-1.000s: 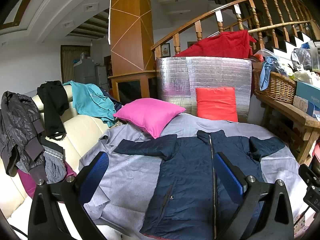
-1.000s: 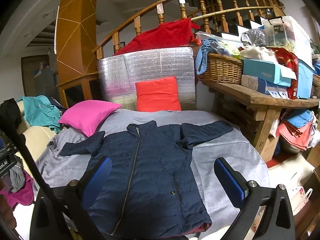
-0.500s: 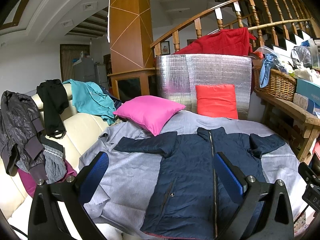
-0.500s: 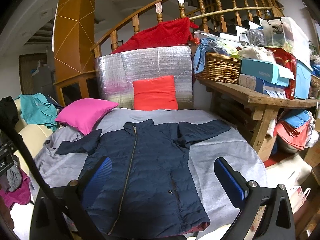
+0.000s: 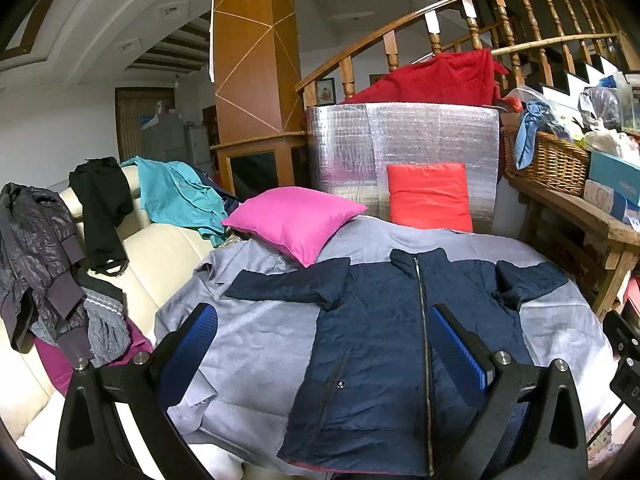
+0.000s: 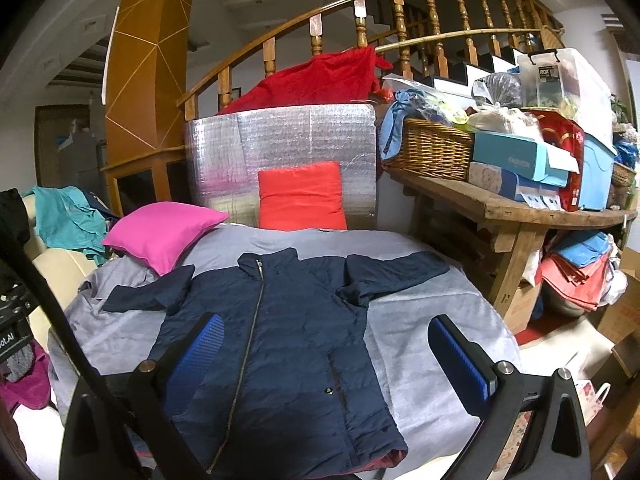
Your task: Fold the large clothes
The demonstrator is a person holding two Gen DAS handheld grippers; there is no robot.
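Over on the left a cream sofa (image 5: 168,248) is heaped with clothes, a dark jacket (image 5: 36,256) and a teal garment (image 5: 176,196) slung over its back. The left gripper (image 5: 322,344) hangs above the near edge of the work surface, its blue-padded fingers (image 5: 188,344) spread wide with nothing between them. Next comes the pink cushion (image 5: 296,220), sitting on the grey cloth (image 5: 256,344) and touching, or maybe just overlapping, the jacket's left sleeve; from this angle I can't say which.

In the middle lies the navy jacket (image 6: 280,340), zipped, front up, spread flat with both sleeves out to the sides and its hem nearest me (a strip of red lining shows at the bottom edge). Behind it an orange cushion (image 6: 302,196) leans on a silver foil panel (image 6: 280,144).

The right gripper (image 6: 324,354) hovers over the jacket's lower right, fingers likewise wide apart and empty. No fold is made yet.

The risk I see: the padded fabric looks slippery and thick, so a shallow pinch could slide off, and pulling the left sleeve inward could drag the cushion along. To the right the loaded wooden bench (image 6: 520,208) stands near the right sleeve's end.
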